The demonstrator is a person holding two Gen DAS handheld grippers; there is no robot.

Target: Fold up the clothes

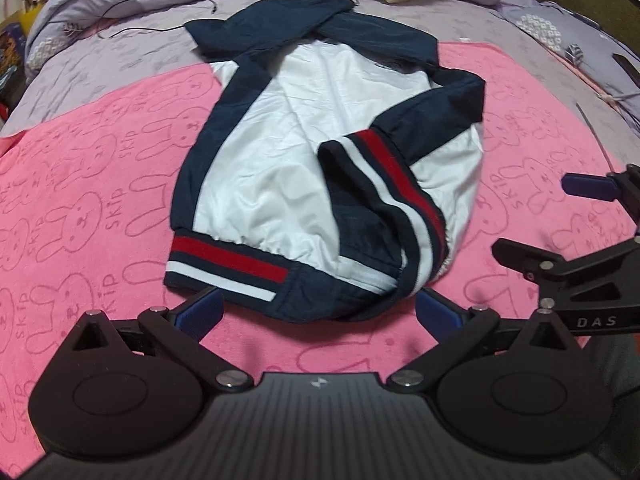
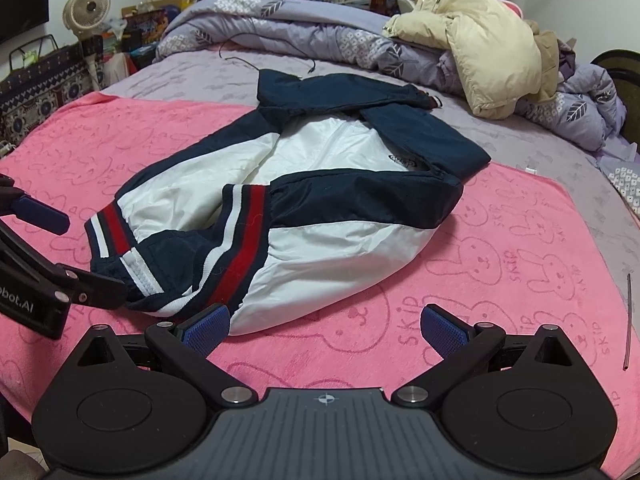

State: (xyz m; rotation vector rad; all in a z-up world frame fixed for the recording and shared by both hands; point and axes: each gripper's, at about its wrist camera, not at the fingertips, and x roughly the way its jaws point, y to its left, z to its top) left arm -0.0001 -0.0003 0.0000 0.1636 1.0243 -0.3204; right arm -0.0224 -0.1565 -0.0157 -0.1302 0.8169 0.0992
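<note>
A navy and white jacket (image 1: 304,152) with red and white striped cuffs and hem lies on a pink rabbit-print towel (image 1: 92,184); one sleeve is folded across its front. My left gripper (image 1: 320,312) is open, its blue pads at the jacket's near hem, holding nothing. My right gripper (image 2: 326,326) is open just short of the jacket's (image 2: 320,200) white lower corner, its left pad touching the fabric. Each gripper shows at the edge of the other's view: the right one (image 1: 580,216) and the left one (image 2: 48,248), both open.
The towel (image 2: 500,280) covers a lilac bedsheet (image 2: 192,76). A lilac duvet (image 2: 320,28) and a cream puffer coat (image 2: 480,48) are heaped behind. A thin black cable (image 2: 256,54) lies beyond the jacket's collar. A dark stick (image 2: 627,320) lies at the right. A fan (image 2: 86,10) and clutter stand left of the bed.
</note>
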